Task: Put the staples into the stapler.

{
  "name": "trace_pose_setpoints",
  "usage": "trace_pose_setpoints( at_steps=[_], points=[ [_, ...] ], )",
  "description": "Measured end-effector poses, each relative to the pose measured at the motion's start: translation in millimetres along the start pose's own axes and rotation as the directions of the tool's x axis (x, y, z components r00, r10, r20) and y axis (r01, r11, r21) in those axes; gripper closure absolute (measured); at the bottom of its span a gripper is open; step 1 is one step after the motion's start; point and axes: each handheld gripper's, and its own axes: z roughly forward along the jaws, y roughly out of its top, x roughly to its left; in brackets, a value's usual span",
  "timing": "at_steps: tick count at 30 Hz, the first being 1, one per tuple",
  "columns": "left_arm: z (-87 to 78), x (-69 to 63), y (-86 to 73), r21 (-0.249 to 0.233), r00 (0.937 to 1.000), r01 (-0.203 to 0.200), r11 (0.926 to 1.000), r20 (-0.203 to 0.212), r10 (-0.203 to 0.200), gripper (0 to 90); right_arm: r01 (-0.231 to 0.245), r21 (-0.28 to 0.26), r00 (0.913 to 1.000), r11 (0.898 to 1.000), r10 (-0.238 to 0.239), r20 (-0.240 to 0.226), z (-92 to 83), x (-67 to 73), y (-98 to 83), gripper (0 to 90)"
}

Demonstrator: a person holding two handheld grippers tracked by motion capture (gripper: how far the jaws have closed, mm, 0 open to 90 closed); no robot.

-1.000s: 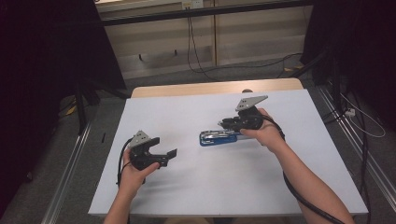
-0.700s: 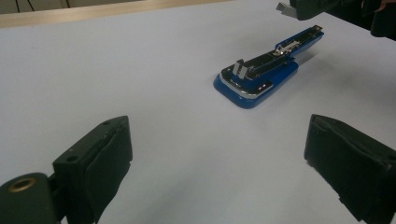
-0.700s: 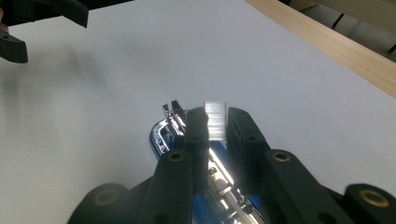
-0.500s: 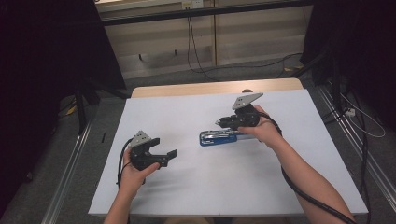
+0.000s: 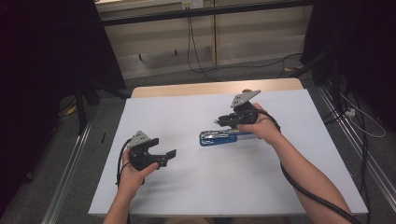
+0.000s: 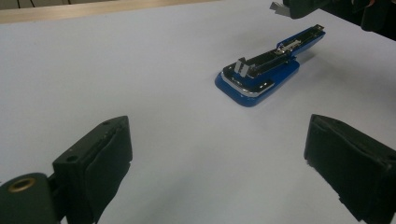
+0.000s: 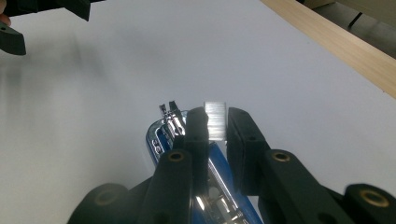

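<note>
The staple strip [image 7: 215, 119] sat pinched in our right claw [image 5: 223, 122], just above the open blue stapler [image 5: 225, 136] near the desk's [image 5: 187, 196] centre. At eight o'clock, our left claw [image 5: 170, 155] rested open, holding nothing.

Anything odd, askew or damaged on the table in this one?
Nothing looks damaged or spilled. The blue stapler lies flat on the white table cover with its metal staple channel exposed. The right claw pinches a strip of staples above it. The left claw is open, apart from the stapler.
</note>
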Motion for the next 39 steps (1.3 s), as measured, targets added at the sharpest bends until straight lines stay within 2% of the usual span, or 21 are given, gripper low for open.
trace_pose_setpoints(
  at_steps=[5, 17, 21, 28, 39],
  points=[
    [0.2, -0.3, 0.1, 0.005, 1.0000, -0.007, 1.0000, 0.001, 0.007, 7.9, -0.004, -0.003, 1.0000, 1.000, 0.004, -0.007, 1.7, -2.6, -1.1, 79.4],
    [-0.5, -0.3, 0.1, 0.003, 1.0000, -0.006, 1.0000, 0.003, 0.006, 7.9, 0.036, 0.015, 0.9992, 0.999, -0.036, -0.020, 9.2, -4.8, 4.2, 79.4],
    [-1.8, 0.8, -0.4, 0.001, 1.0000, 0.002, 1.0000, 0.000, -0.002, 7.9, 0.022, -0.001, 0.9994, 1.000, -0.022, -0.026, 11.2, -5.5, 5.9, 79.4],
    [-2.7, 1.5, -0.3, -0.002, 1.0000, -0.002, 1.0000, -0.002, 0.002, 7.9, 0.052, 0.006, 0.9981, 0.999, -0.052, -0.035, 13.9, -6.6, 9.5, 79.4],
    [-2.5, 0.9, -1.0, 0.001, 1.0000, 0.000, 1.0000, -0.004, 0.000, 7.8, 0.052, 0.011, 0.9970, 0.999, -0.051, -0.058, 19.3, -7.3, 7.3, 79.4]
  ],
)
